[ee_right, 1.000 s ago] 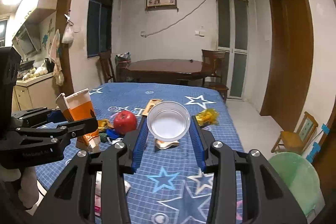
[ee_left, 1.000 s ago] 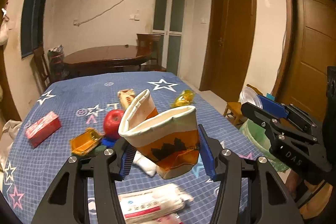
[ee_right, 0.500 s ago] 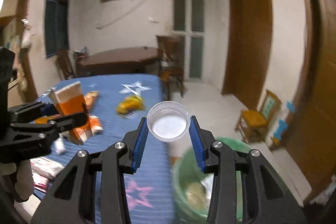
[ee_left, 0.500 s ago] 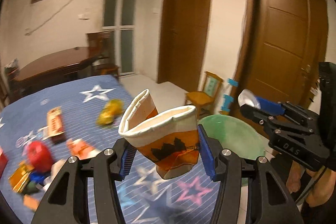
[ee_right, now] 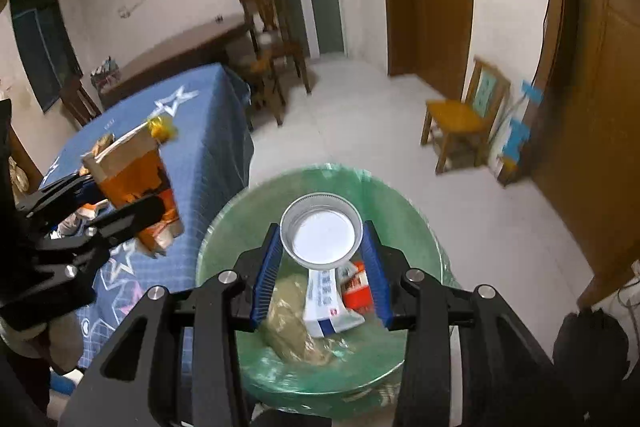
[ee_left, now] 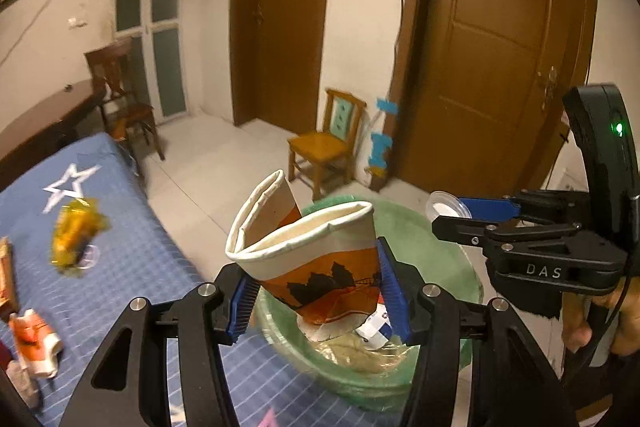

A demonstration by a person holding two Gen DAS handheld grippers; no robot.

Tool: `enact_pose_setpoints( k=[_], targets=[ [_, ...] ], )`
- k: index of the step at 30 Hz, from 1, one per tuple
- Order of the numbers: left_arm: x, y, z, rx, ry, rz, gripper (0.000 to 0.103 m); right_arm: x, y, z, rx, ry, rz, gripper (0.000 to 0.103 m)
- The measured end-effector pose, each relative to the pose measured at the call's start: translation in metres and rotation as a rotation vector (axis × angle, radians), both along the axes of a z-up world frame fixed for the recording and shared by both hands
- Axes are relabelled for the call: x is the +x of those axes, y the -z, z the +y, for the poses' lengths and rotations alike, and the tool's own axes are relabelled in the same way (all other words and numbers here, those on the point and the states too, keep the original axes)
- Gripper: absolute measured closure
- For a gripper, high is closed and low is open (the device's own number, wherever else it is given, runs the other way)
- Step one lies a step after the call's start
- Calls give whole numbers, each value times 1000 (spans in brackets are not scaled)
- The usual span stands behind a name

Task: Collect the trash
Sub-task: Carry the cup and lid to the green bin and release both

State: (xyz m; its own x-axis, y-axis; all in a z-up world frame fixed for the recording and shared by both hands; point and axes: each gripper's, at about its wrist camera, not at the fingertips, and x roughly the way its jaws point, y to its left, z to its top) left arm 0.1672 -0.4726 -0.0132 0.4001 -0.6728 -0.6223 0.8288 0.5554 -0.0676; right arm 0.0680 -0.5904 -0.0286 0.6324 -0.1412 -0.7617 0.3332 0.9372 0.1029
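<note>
My left gripper [ee_left: 316, 291] is shut on a crushed orange and white paper cup [ee_left: 316, 263], held above the near rim of the green-lined trash bin [ee_left: 436, 251]. My right gripper [ee_right: 320, 267] is shut on a small clear plastic cup [ee_right: 322, 235], held right over the bin's [ee_right: 224, 247] opening. The bin holds a white packet [ee_right: 326, 303], a red wrapper [ee_right: 356, 287] and crumpled brown paper [ee_right: 292, 319]. The right gripper also shows in the left wrist view [ee_left: 460, 215], and the left gripper with the paper cup [ee_right: 136, 183] shows in the right wrist view.
The blue star tablecloth table [ee_left: 120, 267] stands left of the bin with a yellow wrapper [ee_left: 76, 231] and an orange-white wrapper [ee_left: 36, 339] on it. A small wooden chair [ee_left: 328, 147] and brown doors [ee_left: 488, 47] lie beyond the bin. A dark dining chair [ee_right: 272, 47] stands behind the table.
Both grippers have swung right from over the table to above the trash bin, each still holding its cup.
</note>
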Motion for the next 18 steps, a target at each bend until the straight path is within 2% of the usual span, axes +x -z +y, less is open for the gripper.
enact_pose_setpoints(
  k=[8, 18],
  targets=[
    [24, 46, -43, 53, 29, 62, 47, 3, 20, -23, 43, 3, 51, 65],
    [36, 70, -54, 65, 22, 78, 46, 5, 23, -26, 58, -8, 52, 64]
  ],
)
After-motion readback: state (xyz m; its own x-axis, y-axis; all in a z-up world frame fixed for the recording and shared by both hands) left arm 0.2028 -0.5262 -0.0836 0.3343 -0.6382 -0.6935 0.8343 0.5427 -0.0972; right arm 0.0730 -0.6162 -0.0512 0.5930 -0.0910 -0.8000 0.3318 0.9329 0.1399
